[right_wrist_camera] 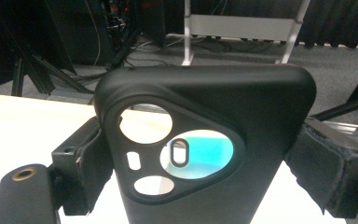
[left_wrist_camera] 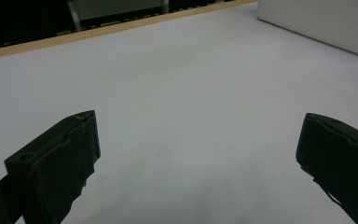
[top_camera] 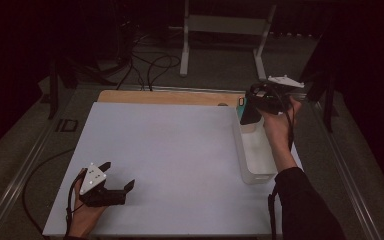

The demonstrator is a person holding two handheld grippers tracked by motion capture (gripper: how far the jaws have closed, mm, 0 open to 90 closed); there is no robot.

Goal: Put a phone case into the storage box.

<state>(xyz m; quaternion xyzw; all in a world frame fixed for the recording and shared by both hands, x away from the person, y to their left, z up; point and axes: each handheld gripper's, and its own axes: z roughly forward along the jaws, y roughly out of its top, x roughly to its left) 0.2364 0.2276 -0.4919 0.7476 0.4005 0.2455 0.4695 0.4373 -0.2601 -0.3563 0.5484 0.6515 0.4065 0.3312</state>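
A black phone case (right_wrist_camera: 214, 98) with a triangular camera cutout stands upright between the jaws of my right gripper (right_wrist_camera: 203, 158), which is shut on its sides. In the high view that gripper (top_camera: 258, 106) holds the case (top_camera: 249, 115) over the far end of a white rectangular bin (top_camera: 257, 160) at the right edge of the white board (top_camera: 170, 150). My left gripper (top_camera: 118, 175) rests near the board's front left corner, open with nothing between its jaws. The left gripper view shows its wide-apart fingers (left_wrist_camera: 56, 158) above the bare board.
A small teal object (top_camera: 241, 102) sits by the bin's far corner and shows through the case's cutout (right_wrist_camera: 205, 149). A wooden table edge (top_camera: 170, 96) runs behind the board. Cables and a white stand's legs (top_camera: 185, 50) lie on the floor beyond.
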